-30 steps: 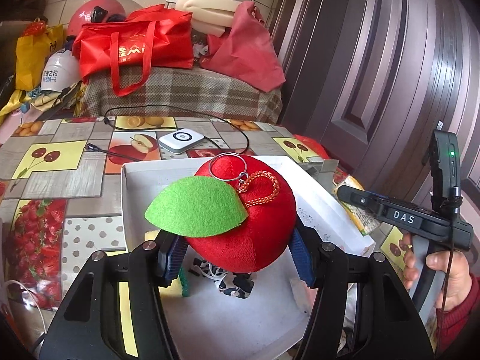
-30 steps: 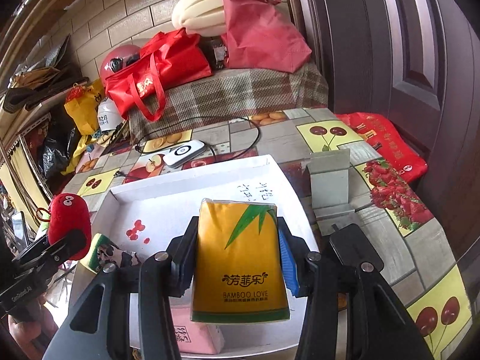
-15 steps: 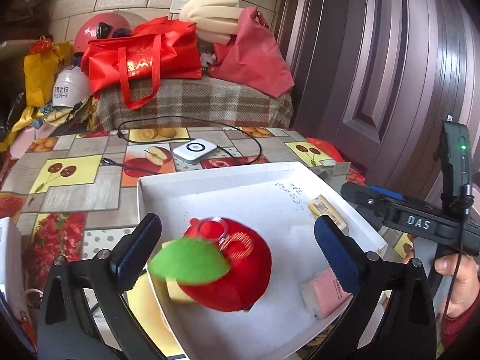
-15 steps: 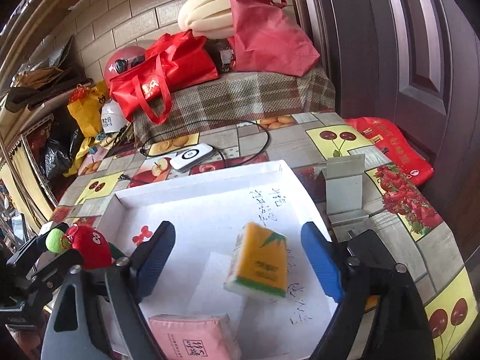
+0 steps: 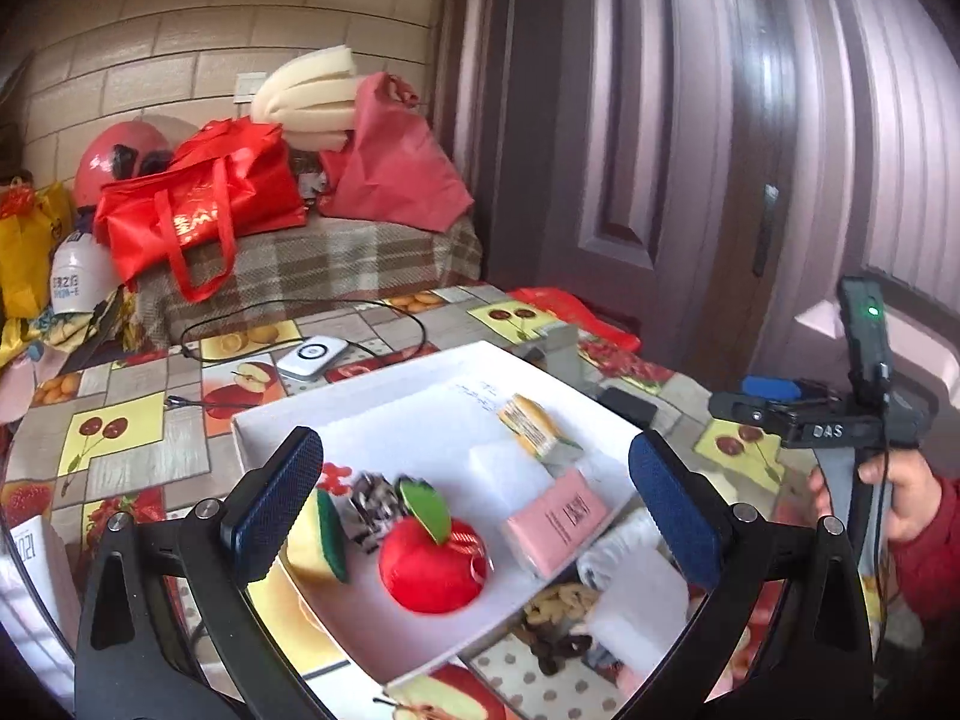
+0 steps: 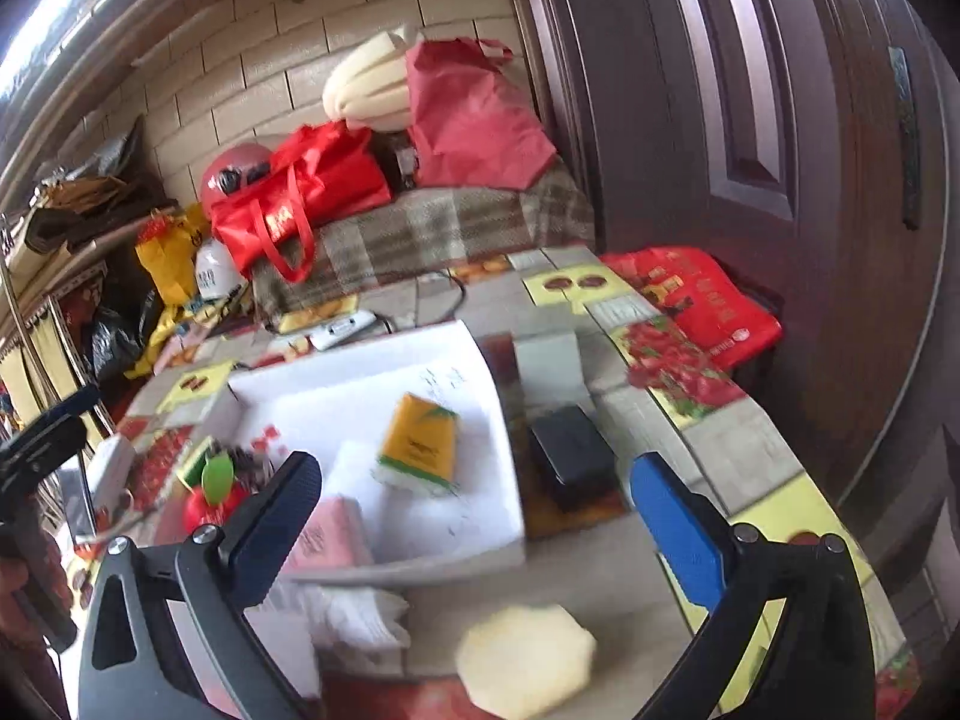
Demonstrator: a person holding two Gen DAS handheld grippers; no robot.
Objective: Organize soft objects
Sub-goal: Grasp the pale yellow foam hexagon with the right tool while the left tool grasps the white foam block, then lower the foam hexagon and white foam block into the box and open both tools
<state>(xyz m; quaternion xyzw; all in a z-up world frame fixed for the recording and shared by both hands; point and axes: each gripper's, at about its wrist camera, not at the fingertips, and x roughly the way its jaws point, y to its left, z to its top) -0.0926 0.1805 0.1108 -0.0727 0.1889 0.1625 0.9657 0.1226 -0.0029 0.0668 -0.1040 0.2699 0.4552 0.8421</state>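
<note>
Tray (image 5: 420,372) holds one plush apple (image 5: 429,564), two tissue packs (image 5: 534,426).

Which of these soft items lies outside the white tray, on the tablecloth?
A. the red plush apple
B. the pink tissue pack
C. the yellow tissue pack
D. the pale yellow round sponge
D: the pale yellow round sponge rests on the tablecloth in front of the white tray, while the apple, yellow pack and pink pack lie inside it.
</note>
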